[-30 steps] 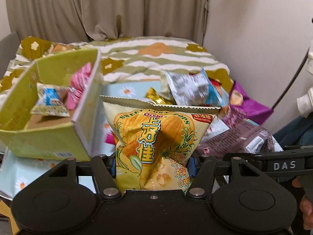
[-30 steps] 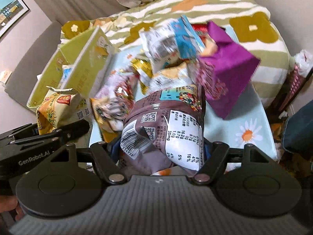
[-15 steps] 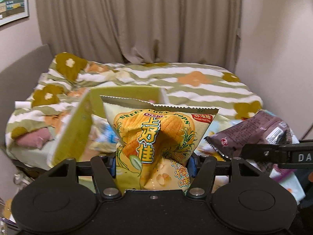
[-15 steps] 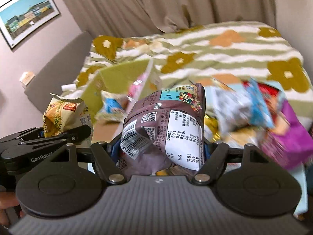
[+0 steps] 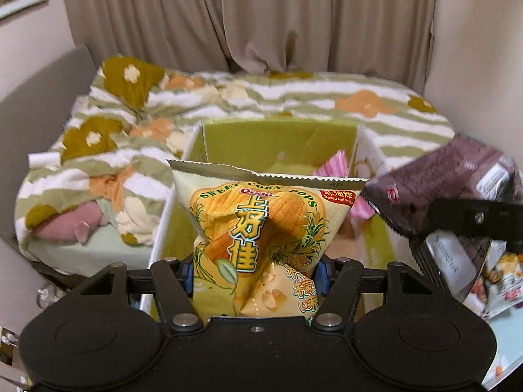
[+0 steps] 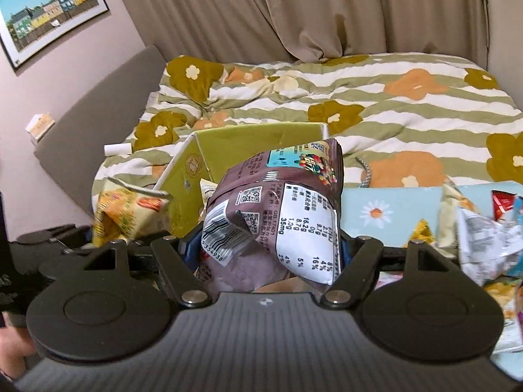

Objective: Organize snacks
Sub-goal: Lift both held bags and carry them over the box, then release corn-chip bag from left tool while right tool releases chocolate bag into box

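- The left gripper point(image 5: 256, 276) has its fingers point(image 5: 187, 274) pressed against both sides of a yellow sweet corn pops bag point(image 5: 261, 232); the jaws are opening slightly with the bag between them.
- That bag stands upright in the grip, held over the near end of an open green cardboard box point(image 5: 278, 140).
- Inside the box, a pink wrapped snack point(image 5: 333, 163) shows near the right wall.
- The right gripper point(image 6: 271, 251) grasps a brown snack bag point(image 6: 278, 215), clenched by its lower part, printed back panel and barcode facing the camera.
- The brown bag hangs just right of the corn bag, above the right side of the box.
- In the right wrist view, the corn bag appears blurred at the left, next to the box's outer wall.
- To the right, more snack packets point(image 6: 483, 238) lie in a loose pile on a light blue daisy-print worktop point(image 6: 392, 209).
- Behind everything is a bed with a green-striped floral duvet point(image 6: 376, 98), beige curtains point(image 5: 261, 16) and a framed picture point(image 6: 49, 9) on the wall.
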Action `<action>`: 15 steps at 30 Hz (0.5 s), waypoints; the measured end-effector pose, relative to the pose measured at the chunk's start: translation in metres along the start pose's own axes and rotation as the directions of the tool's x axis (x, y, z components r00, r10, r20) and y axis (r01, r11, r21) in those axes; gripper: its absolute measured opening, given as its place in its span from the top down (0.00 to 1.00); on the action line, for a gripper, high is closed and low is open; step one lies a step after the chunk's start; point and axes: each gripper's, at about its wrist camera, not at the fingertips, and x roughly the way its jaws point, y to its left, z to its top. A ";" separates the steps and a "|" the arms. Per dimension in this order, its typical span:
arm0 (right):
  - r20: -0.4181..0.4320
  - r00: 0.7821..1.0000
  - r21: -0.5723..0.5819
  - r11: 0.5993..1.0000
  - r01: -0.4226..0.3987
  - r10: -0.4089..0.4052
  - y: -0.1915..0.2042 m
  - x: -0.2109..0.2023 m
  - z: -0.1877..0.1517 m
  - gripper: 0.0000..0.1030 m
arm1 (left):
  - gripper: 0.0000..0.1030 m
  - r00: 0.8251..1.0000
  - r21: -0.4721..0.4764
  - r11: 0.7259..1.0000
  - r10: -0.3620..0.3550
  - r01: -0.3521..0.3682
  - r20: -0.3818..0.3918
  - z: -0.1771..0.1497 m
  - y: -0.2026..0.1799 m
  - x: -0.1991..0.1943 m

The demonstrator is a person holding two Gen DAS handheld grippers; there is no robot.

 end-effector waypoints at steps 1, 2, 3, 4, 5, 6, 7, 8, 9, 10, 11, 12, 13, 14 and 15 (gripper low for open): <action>-0.005 1.000 0.001 1.000 0.014 -0.014 0.004 0.006 0.000 0.14 | 0.34 1.000 0.002 1.000 -0.013 0.013 -0.019 -0.001 0.003 0.008; -0.009 1.000 0.002 1.000 0.028 -0.028 0.007 0.012 0.001 0.14 | 0.34 0.999 0.004 1.000 -0.028 0.028 -0.037 -0.002 0.005 0.015; -0.015 0.999 0.006 0.999 0.042 -0.042 0.009 0.018 0.001 0.14 | 0.28 0.998 0.007 0.999 -0.041 0.042 -0.054 -0.004 0.007 0.022; -0.020 0.998 0.011 0.999 0.053 -0.052 0.011 0.023 0.001 0.14 | 0.22 0.996 0.011 0.999 -0.052 0.053 -0.068 -0.005 0.008 0.027; -0.025 0.998 0.015 0.998 0.062 -0.062 0.012 0.029 0.001 0.14 | 0.11 0.995 0.016 0.998 -0.060 0.062 -0.077 -0.007 0.009 0.031; -0.031 0.997 0.017 0.997 0.072 -0.071 0.014 0.033 0.000 0.14 | 0.04 0.995 0.017 0.998 -0.065 0.067 -0.073 -0.008 0.010 0.032; -0.035 0.996 0.016 0.997 0.081 -0.081 0.016 0.035 0.000 0.14 | 0.03 0.995 0.016 0.997 -0.072 0.073 -0.064 -0.010 0.011 0.032; -0.040 0.995 0.013 0.996 0.090 -0.090 0.017 0.038 -0.001 0.14 | 0.02 0.995 0.012 0.997 -0.080 0.080 -0.057 -0.012 0.013 0.031; -0.046 0.994 0.004 0.995 0.098 -0.098 0.017 0.042 -0.002 0.14 | 0.01 0.995 0.007 0.996 -0.087 0.088 -0.056 -0.013 0.014 0.031; -0.050 0.993 -0.005 0.995 0.103 -0.103 0.018 0.043 -0.002 0.14 | 0.01 0.994 -0.001 0.996 -0.094 0.094 -0.059 -0.013 0.015 0.030; -0.055 0.993 -0.016 0.994 0.105 -0.106 0.020 0.045 -0.002 0.14 | 0.01 0.993 -0.009 0.995 -0.098 0.097 -0.063 -0.014 0.017 0.029; -0.057 0.993 -0.027 0.994 0.104 -0.106 0.021 0.045 -0.002 0.14 | 0.01 0.993 -0.020 0.995 -0.096 0.095 -0.065 -0.015 0.019 0.027; -0.059 0.993 -0.039 0.994 0.100 -0.102 0.023 0.046 -0.001 0.13 | 0.01 0.993 -0.033 0.995 -0.093 0.091 -0.066 -0.016 0.022 0.025; -0.062 0.993 -0.052 0.994 0.094 -0.097 0.024 0.045 -0.001 0.13 | 0.01 0.994 -0.049 0.995 -0.090 0.086 -0.067 -0.017 0.025 0.023; -0.064 0.994 -0.061 0.994 0.087 -0.091 0.024 0.045 -0.001 0.13 | 0.01 0.994 -0.067 0.994 -0.086 0.082 -0.066 -0.019 0.028 0.020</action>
